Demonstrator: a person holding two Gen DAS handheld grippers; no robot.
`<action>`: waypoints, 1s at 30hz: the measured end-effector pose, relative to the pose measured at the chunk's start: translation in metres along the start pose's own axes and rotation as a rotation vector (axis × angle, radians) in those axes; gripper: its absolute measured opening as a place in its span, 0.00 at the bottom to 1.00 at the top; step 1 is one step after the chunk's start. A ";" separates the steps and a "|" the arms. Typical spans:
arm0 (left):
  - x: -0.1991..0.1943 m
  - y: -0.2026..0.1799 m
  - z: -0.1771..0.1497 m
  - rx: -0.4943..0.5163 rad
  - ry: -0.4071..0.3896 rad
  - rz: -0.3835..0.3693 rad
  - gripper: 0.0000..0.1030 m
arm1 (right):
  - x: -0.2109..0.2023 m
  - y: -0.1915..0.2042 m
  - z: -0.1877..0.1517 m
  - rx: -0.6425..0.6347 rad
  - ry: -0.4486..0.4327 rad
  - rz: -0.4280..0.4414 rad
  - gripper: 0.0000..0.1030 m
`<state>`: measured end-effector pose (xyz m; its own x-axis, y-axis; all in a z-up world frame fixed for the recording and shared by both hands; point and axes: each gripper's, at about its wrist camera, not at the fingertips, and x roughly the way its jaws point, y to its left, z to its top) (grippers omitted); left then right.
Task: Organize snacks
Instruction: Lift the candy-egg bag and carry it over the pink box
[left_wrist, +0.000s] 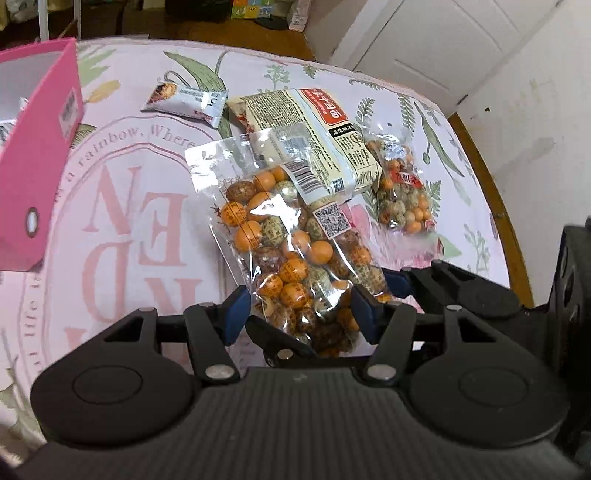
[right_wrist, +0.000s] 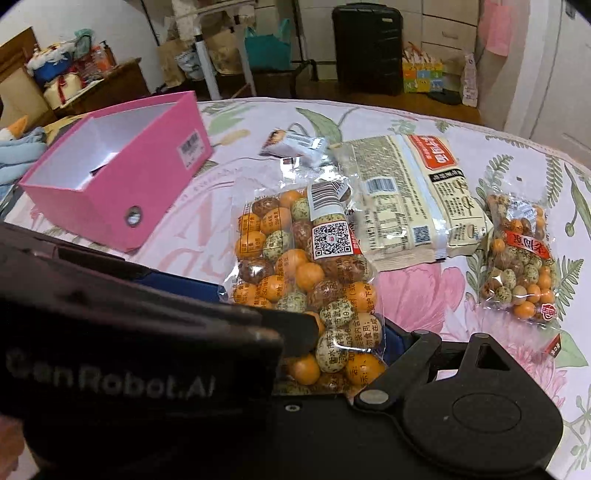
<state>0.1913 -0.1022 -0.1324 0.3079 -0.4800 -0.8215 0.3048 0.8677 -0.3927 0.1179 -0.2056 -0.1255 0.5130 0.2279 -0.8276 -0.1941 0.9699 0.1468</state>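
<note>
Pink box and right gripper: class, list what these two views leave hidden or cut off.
- Pink box contents: right view, near wall hides the floor; left view, the edge cuts it off.
- Right gripper's left finger: right view, the left gripper's body covers it.
- Candy bag bottom: both views, hidden behind grippers.

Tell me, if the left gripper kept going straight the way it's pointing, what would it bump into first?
The left gripper already has the big clear bag of colorful candy balls between its fingers. Going straight on, it would probably push that bag into the cream packet just past it, though depth is hard to judge here.
</note>
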 end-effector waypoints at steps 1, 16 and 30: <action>-0.005 0.001 -0.002 -0.001 0.000 0.005 0.55 | -0.002 0.004 -0.001 -0.009 -0.002 0.004 0.88; -0.105 0.023 -0.035 -0.048 -0.112 0.005 0.56 | -0.063 0.089 0.010 -0.236 -0.099 0.001 0.88; -0.160 0.107 -0.017 -0.151 -0.370 0.023 0.56 | -0.034 0.161 0.072 -0.457 -0.238 0.020 0.88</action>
<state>0.1592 0.0696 -0.0500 0.6253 -0.4505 -0.6372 0.1664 0.8747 -0.4552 0.1297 -0.0507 -0.0345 0.6717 0.3104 -0.6727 -0.5237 0.8411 -0.1348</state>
